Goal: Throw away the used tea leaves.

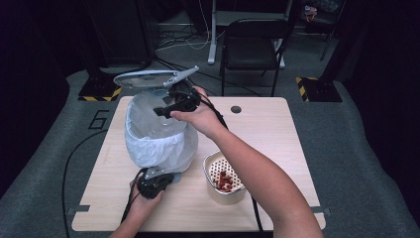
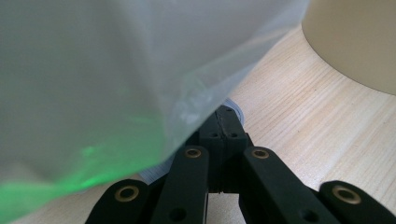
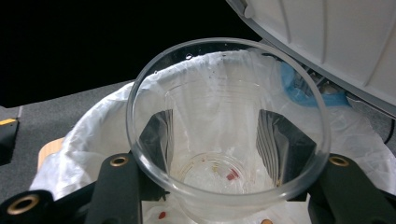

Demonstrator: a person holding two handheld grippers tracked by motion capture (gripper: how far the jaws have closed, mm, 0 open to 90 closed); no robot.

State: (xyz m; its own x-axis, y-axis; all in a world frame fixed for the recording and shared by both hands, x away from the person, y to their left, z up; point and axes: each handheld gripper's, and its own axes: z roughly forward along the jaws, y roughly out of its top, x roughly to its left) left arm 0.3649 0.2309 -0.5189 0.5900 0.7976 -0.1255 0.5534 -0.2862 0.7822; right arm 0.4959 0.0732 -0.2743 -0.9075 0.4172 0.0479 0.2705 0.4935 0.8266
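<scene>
Holding the clear cup (image 3: 228, 135) over the lined bin (image 1: 157, 130) at 10 o'clock, the right gripper (image 1: 168, 110) should tip it fully before releasing, while the closed left gripper (image 1: 154, 182) steadies the bin's base.

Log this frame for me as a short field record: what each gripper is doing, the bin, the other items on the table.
right gripper: shut on a clear plastic cup, held over the bin's opening
cup contents: nearly empty, a few red bits at the bottom
left gripper: shut, at the foot of the bin, near its base
bin: lined with a white bag, lid raised
strainer bowl: on the table to the right of the bin, red pieces inside
table: light wood
</scene>
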